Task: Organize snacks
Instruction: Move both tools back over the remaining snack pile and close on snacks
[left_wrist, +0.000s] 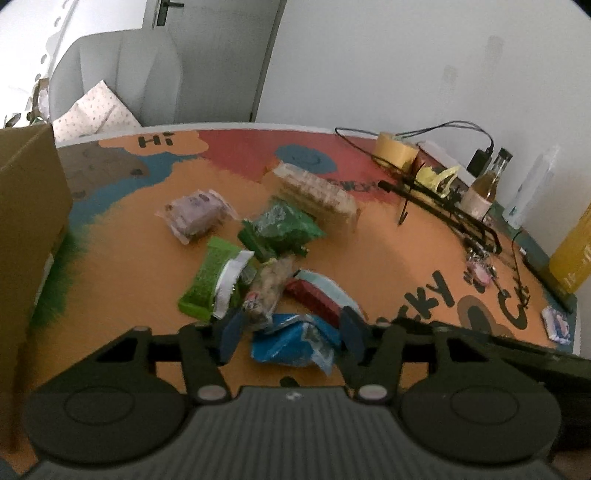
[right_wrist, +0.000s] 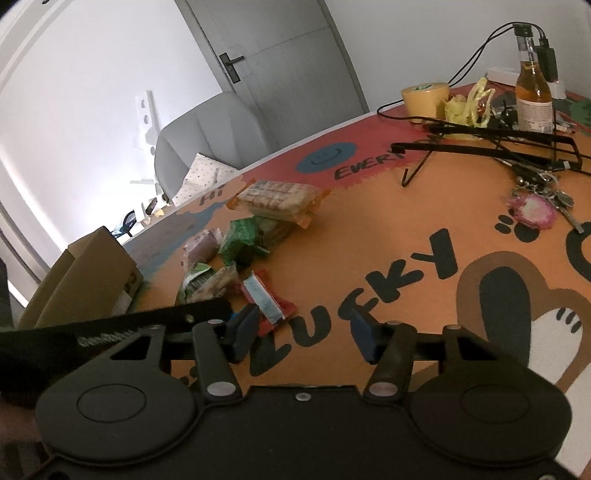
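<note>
Several snack packets lie in a loose pile on the orange table. In the left wrist view my left gripper (left_wrist: 291, 332) is open above a blue packet (left_wrist: 295, 341), which lies between its fingers. Beyond it lie a red and pale blue bar (left_wrist: 319, 297), a clear nut packet (left_wrist: 267, 291), a light green packet (left_wrist: 212, 282), a dark green packet (left_wrist: 280, 229), a purple packet (left_wrist: 195, 214) and a long cracker pack (left_wrist: 317, 195). My right gripper (right_wrist: 303, 330) is open and empty over the table, with the red and pale blue bar (right_wrist: 267, 297) by its left finger.
A cardboard box (left_wrist: 29, 221) stands at the table's left edge and shows in the right wrist view (right_wrist: 85, 273). At the right and back are a black wire stand (right_wrist: 498, 142), keys (right_wrist: 535, 206), a bottle (right_wrist: 533, 96), a yellow tape roll (right_wrist: 424, 98) and cables. A grey chair (left_wrist: 118, 74) stands behind the table.
</note>
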